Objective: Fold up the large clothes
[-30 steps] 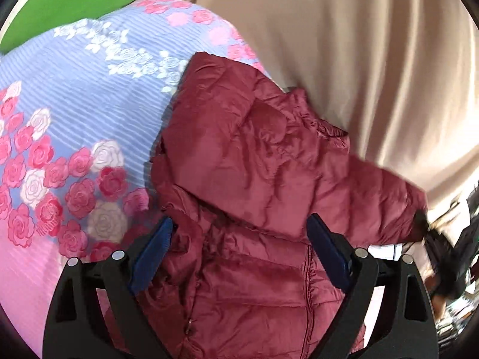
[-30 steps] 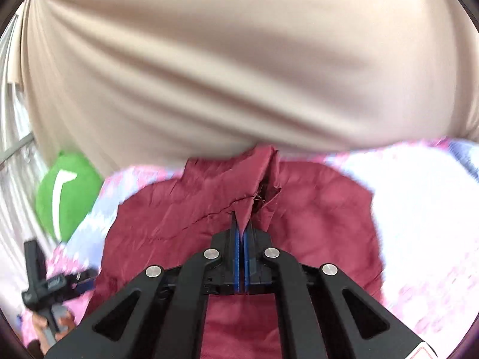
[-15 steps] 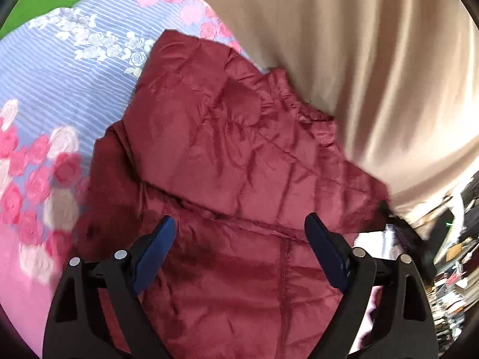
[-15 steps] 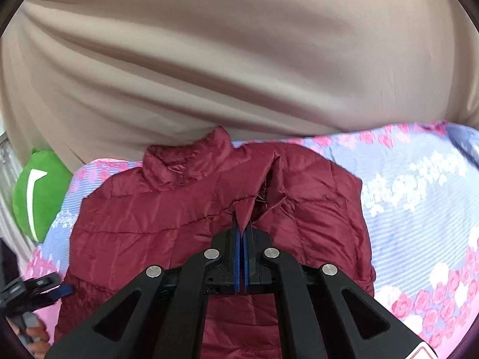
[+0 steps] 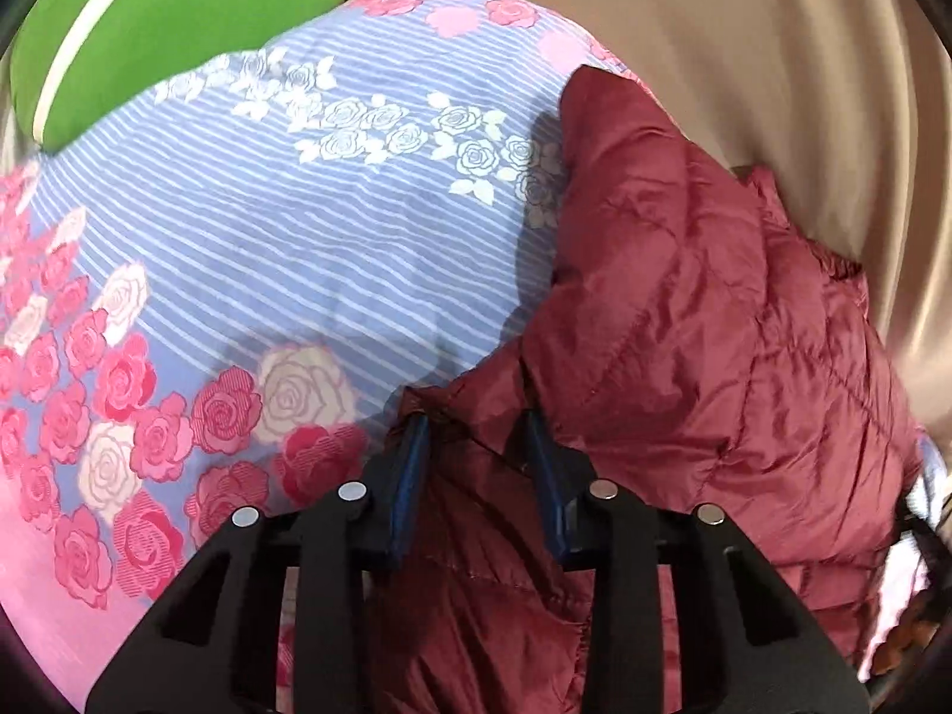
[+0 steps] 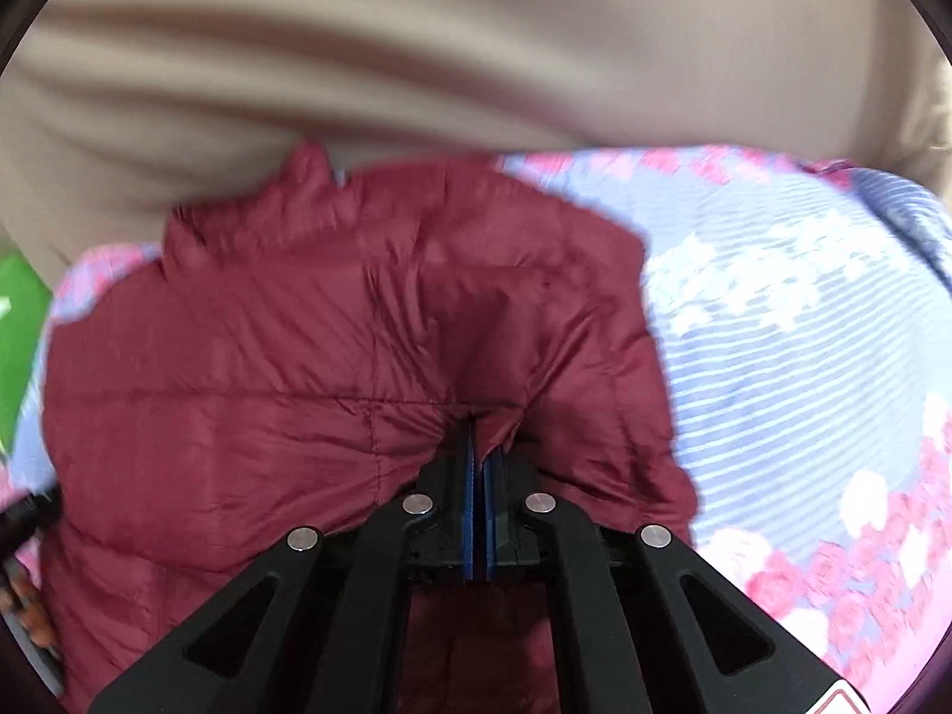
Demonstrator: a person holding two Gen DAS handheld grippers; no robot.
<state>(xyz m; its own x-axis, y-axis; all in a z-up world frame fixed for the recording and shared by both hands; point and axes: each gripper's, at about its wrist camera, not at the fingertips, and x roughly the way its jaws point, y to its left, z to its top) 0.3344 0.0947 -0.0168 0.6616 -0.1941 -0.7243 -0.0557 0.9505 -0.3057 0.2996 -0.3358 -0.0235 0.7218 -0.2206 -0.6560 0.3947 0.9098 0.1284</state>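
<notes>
Maroon puffer jacket (image 5: 702, 321) lies on the floral bedsheet (image 5: 309, 250), by the beige curtain (image 5: 744, 41). Right tool (image 6: 478, 452) clenched on a jacket fold. Left tool (image 5: 476, 434) part-closed, fabric bunched between its pads; grip uncertain. Green cushion (image 5: 178, 12) at bed's corner.

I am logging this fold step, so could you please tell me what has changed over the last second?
The left gripper went from wide open above the maroon jacket to half closed around a fold at its edge, with more floral bedsheet now in its view. The right gripper stayed shut on jacket fabric throughout; its view is blurred.
</notes>
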